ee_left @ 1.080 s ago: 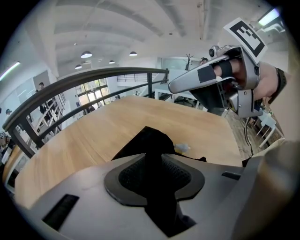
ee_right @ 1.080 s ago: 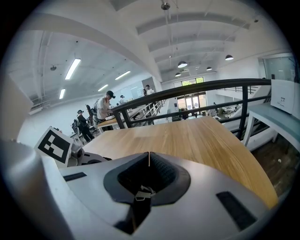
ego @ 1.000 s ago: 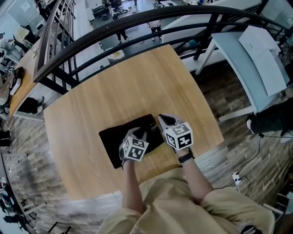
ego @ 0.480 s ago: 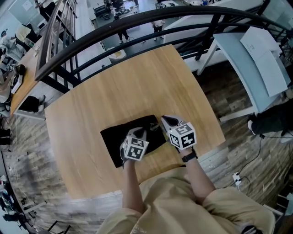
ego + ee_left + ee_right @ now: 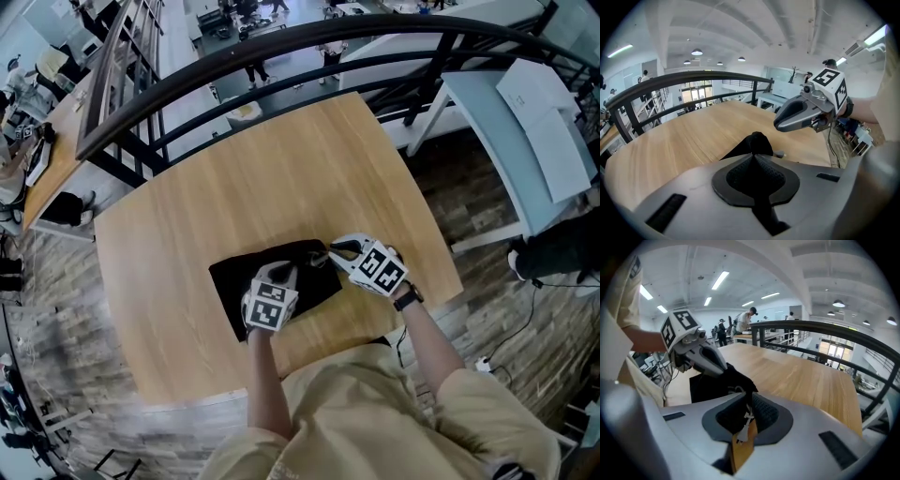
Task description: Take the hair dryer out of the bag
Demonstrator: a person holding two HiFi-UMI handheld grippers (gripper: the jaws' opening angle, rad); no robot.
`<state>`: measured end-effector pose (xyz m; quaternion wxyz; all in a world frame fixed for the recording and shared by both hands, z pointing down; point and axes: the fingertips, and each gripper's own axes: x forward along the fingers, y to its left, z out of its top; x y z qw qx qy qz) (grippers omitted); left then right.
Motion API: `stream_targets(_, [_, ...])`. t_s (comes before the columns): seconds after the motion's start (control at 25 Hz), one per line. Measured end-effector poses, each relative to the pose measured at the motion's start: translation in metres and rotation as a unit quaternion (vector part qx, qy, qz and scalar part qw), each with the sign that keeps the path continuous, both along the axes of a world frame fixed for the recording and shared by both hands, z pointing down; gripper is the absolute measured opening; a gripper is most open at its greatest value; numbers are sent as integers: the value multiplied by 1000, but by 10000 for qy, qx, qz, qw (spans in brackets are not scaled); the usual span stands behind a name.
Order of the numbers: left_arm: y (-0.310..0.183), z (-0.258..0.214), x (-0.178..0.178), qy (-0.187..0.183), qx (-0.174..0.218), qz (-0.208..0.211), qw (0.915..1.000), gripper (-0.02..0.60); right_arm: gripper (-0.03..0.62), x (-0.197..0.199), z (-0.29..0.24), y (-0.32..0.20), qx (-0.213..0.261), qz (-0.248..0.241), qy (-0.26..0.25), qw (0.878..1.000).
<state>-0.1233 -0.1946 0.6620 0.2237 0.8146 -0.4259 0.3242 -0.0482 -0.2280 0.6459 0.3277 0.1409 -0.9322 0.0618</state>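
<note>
The hair dryer itself cannot be seen; only the black bag (image 5: 236, 284) is shown, laid flat on the wooden table (image 5: 281, 159) toward the table's 6 o'clock edge, close in front of the person. The bag's fabric is gathered and lifted into a small peak at its 3 o'clock end, where both tools are set. The left gripper (image 5: 286, 272) is placed over the bag's 5 o'clock part, pointing down and away from the person, and in the left gripper view its jaws are seen pressed together with a fold of the black fabric pinched between them. The right gripper (image 5: 330, 251) is held at the bag's 2 o'clock corner, its tip just beside the raised fabric. In the right gripper view its jaws are closed narrowly on a white cord (image 5: 746, 418), and a tan tag (image 5: 743, 451) is seen in the gap below the cord; the black fabric is bunched just beyond the jaw tips. The two grippers are near each other but apart, the right one at about 2 o'clock from the left. Bare wood is left around the bag at 9, 12 and 3 o'clock. The person's beige clothing (image 5: 375, 422) fills the head view at 6 o'clock. Beyond the table at 12 o'clock a dark curved railing (image 5: 281, 42) is seen, and at 2 o'clock a white table (image 5: 525, 122) stands on a plank floor (image 5: 469, 197).
</note>
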Motion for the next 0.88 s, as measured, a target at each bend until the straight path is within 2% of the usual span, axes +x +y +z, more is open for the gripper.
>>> stream_targets(0.08, [1, -2, 0, 10, 1, 11, 10000, 20, 17, -4, 10, 5, 128, -558, 297, 9979])
stream_targets(0.2, [1, -5, -1, 56, 8, -32, 10000, 20, 17, -11, 21, 16, 303, -1358, 671, 9880])
stream_targets(0.36, [0, -7, -4, 59, 33, -66, 10000, 20, 23, -18, 36, 27, 375, -2042, 1073, 9723])
stream_targets(0.44, [0, -7, -4, 86, 38, -77, 9999, 20, 110, -20, 45, 30, 421, -2293, 1276, 9640])
stream_targets(0.48, [0, -8, -4, 97, 35, -82, 9999, 20, 124, -21, 50, 30, 440, -2399, 1362, 9602])
stream_targets(0.64, [1, -7, -4, 77, -2, -85, 9999, 20, 130, -23, 63, 31, 572, -2727, 1631, 9464])
stream_targets(0.8, [1, -6, -3, 96, -11, -70, 9999, 20, 129, -24, 67, 25, 721, -2880, 1726, 9392])
stream_targets(0.88, [1, -6, -3, 108, -20, -86, 9999, 20, 130, -22, 71, 23, 850, -3022, 1922, 9298])
